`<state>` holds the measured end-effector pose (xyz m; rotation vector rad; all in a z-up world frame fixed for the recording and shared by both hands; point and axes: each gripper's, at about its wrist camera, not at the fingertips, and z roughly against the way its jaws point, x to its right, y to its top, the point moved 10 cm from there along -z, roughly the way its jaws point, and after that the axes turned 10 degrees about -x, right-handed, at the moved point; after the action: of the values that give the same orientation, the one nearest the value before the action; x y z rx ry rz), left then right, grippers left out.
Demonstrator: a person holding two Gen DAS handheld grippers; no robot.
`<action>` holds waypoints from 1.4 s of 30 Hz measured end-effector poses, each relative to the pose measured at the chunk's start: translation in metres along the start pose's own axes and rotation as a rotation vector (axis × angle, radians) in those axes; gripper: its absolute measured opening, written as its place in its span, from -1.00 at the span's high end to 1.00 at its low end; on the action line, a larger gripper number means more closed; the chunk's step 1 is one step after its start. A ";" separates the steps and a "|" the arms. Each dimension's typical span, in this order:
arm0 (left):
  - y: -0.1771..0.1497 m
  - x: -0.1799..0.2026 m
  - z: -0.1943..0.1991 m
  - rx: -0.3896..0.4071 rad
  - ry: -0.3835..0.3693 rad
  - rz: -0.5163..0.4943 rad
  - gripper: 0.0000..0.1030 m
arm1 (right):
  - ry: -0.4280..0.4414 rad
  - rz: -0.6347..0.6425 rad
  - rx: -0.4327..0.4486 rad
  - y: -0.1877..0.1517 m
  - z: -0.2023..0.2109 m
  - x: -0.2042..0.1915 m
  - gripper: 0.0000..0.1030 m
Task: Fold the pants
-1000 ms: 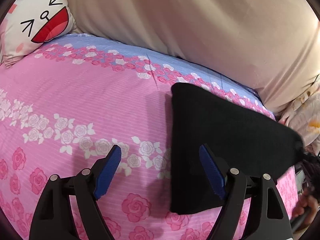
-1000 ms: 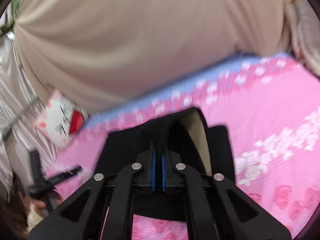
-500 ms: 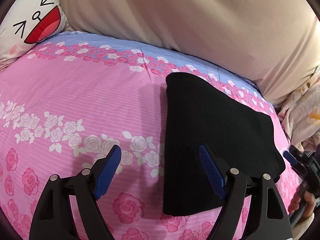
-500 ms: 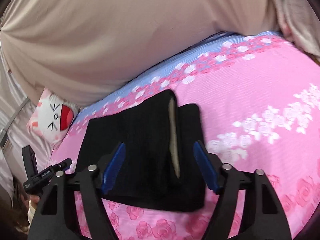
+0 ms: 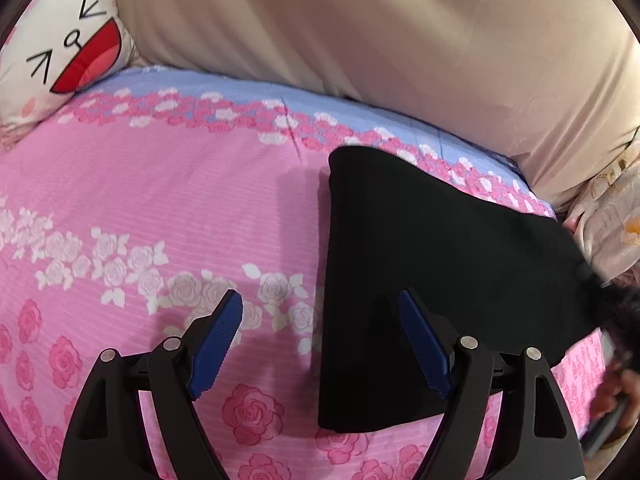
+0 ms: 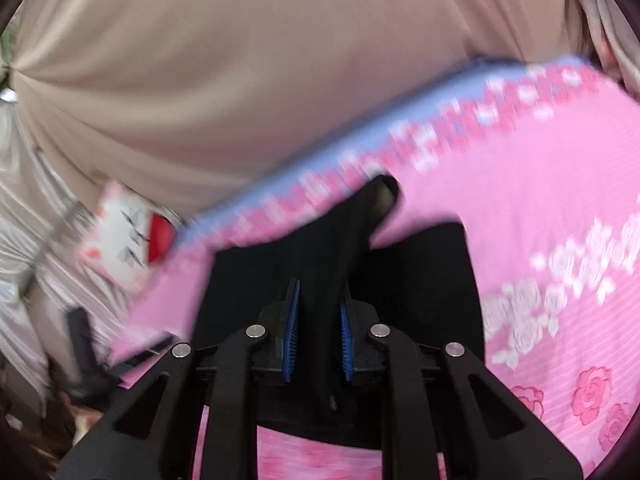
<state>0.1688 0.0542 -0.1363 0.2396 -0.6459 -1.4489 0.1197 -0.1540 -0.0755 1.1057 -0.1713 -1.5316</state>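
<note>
Scene: pink rose-print bedsheet with a blue far border (image 5: 168,200), beige draped curtain (image 5: 360,32) behind the bed.
Pants: black folded fabric pants (image 5: 420,264) lie flat on the sheet, right of centre in the left wrist view; far corner reaches the blue border, near edge close to the camera.
Pants, right view: same black pants (image 6: 420,272) fill the centre; one fold is pulled up into a ridge toward the camera, a pale lining patch shows at its far tip.
Left gripper: black frame with blue ribbed pads (image 5: 320,344), jaws spread wide, holding nothing; right pad over the pants' near left part, left pad over bare sheet. Contact with the fabric cannot be told.
Right gripper: (image 6: 318,332) blue pads drawn close together with the raised black fold between them, pinching the pants.
Pillow: white cartoon-face pillow with red open mouth (image 5: 64,52) at the far left corner of the bed, well apart from the pants.
Right edge: pale floral bedding (image 5: 612,216) beside the bed.
Blur: right wrist view is motion-smeared, fine detail unreadable.
</note>
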 end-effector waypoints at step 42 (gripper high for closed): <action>-0.038 0.015 -0.006 -0.047 0.169 -0.151 -0.67 | -0.361 0.126 -0.101 -0.117 0.015 0.039 0.47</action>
<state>0.1402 0.0333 -0.1567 0.3766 -0.4635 -1.5671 0.0326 -0.1571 -0.1643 0.7188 -0.3979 -1.5973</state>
